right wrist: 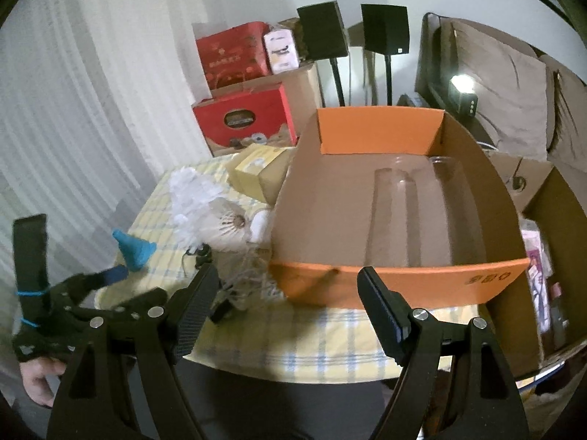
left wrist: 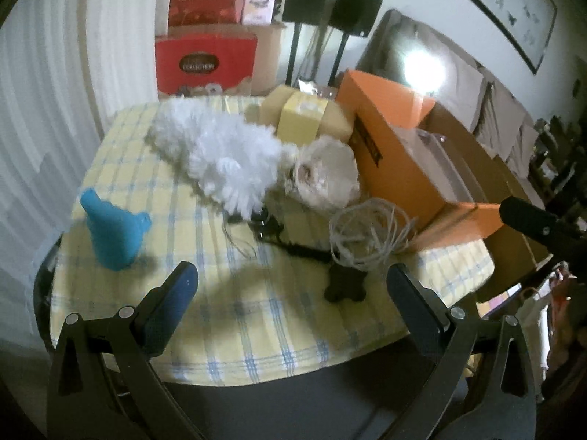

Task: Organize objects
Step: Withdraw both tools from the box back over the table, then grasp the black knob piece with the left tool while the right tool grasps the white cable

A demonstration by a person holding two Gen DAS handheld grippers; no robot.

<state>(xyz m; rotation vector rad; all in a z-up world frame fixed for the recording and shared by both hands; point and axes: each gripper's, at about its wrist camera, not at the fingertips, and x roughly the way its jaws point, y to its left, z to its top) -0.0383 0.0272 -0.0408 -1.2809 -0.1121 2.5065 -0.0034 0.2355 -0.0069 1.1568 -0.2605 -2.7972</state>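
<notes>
A table with a yellow checked cloth holds a fluffy white plush, a blue cone-shaped toy, a coil of pale cord and a small black item. An open orange box stands at the right with clear glasses inside. My left gripper is open above the near table edge, nothing between its fingers. My right gripper is open in front of the orange box. The left gripper also shows at the left of the right wrist view.
Yellow cardboard boxes sit behind the plush. Red gift boxes and two black speakers on stands line the far wall. A brown carton stands right of the table. A hand holds the left gripper.
</notes>
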